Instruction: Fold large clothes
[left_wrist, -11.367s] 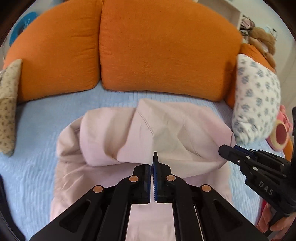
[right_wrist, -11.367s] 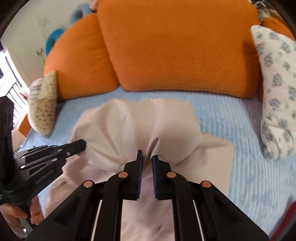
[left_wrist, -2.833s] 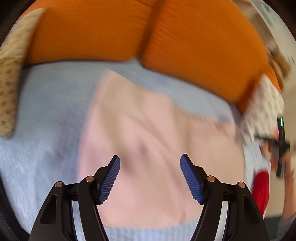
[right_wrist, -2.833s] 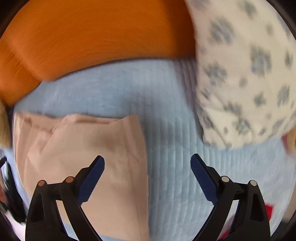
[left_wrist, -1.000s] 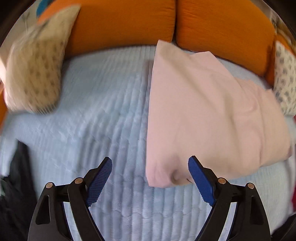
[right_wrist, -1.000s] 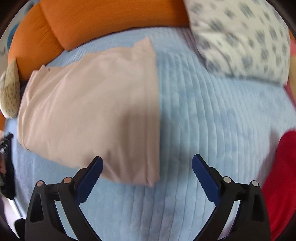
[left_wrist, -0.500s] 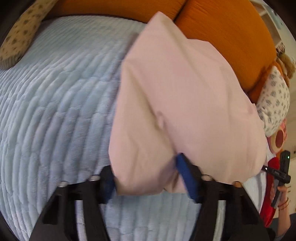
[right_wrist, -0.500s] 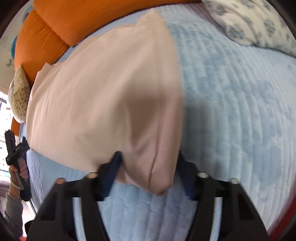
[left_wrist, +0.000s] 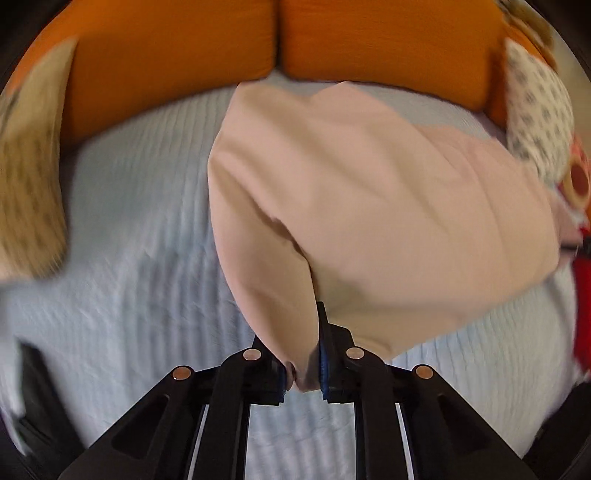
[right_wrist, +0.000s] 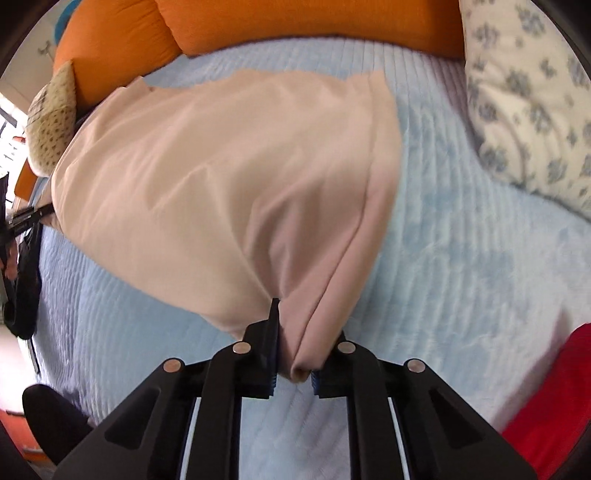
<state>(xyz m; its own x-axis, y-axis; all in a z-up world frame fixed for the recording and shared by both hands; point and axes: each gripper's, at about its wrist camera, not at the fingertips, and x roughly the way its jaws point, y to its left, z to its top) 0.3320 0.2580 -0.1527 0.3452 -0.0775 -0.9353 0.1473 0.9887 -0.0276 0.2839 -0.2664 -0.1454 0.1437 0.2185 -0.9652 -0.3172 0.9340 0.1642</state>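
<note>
Both near corners pinched
Your left gripper (left_wrist: 303, 373) and right gripper (right_wrist: 293, 363) are closing on the soft, limp pink garment (left_wrist: 369, 206); grip every layer.

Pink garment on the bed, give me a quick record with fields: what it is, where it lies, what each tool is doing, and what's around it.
item: folded pink garment
surface: light blue quilted bedspread
left tool: jaws closing on the garment's near corner
right tool: jaws closing on the other near corner
behind: orange cushions
at the side: floral pillow
</note>
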